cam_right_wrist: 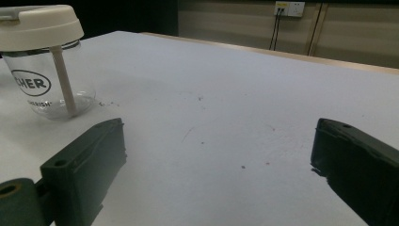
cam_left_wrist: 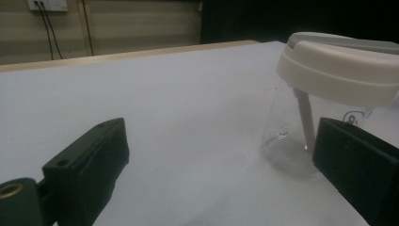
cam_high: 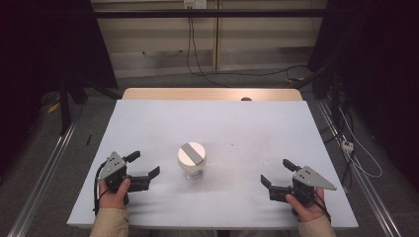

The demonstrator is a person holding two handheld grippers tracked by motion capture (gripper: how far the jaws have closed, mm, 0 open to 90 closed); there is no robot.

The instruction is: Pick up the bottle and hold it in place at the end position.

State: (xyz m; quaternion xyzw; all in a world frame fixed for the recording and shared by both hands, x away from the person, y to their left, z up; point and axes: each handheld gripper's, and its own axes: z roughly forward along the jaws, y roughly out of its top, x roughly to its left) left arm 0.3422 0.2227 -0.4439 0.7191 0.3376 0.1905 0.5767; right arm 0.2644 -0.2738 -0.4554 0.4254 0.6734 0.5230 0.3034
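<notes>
Here, lidded clear cup, left tool agape, right tool agape

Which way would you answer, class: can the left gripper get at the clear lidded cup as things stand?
Probably yes. The left gripper stands open beside the cup, with bare white table between them and nothing in the way.

**Clear cup, matt tools**

The cup is clear, glossy plastic or glass with printed black lettering; its lid is smooth, matt cream plastic. The table has a matt white, faintly speckled cover and a wooden far edge. Both tools, left and right, look like matt black plastic with grey plates.
</notes>
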